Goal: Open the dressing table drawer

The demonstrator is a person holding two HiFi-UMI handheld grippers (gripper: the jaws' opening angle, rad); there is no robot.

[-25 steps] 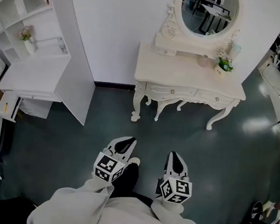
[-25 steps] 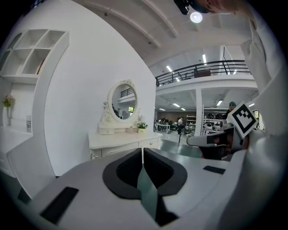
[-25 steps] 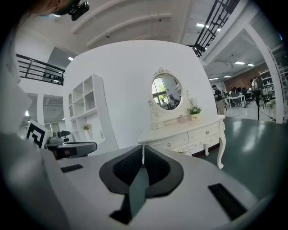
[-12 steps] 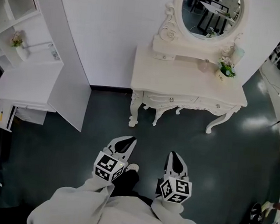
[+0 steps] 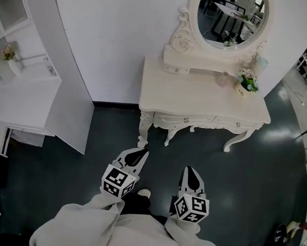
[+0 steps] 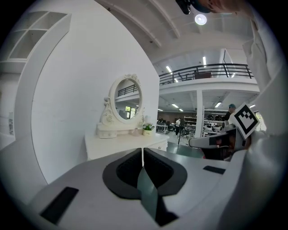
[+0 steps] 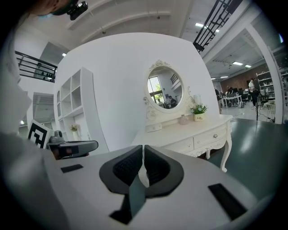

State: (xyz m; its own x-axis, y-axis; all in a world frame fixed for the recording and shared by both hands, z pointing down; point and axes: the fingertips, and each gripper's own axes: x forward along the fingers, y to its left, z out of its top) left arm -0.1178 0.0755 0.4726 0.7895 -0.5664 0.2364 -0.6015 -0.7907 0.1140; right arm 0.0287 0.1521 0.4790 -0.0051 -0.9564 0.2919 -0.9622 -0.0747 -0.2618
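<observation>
The dressing table drawer (image 5: pixel 235 123) sat shut under the front edge of the dressing table (image 5: pixel 200 94) in the head view, well apart from the left gripper (image 5: pixel 141 154) and the right gripper (image 5: pixel 190 170) above the dark floor (image 5: pixel 56 169). In the left gripper view, the jaws were pressed together, empty. In the right gripper view, the jaws likewise met on nothing.

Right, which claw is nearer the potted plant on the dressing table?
Right. In the head view the right claw sits below-left of the potted plant; the left claw is farther left, before the dressing table's other end.
</observation>
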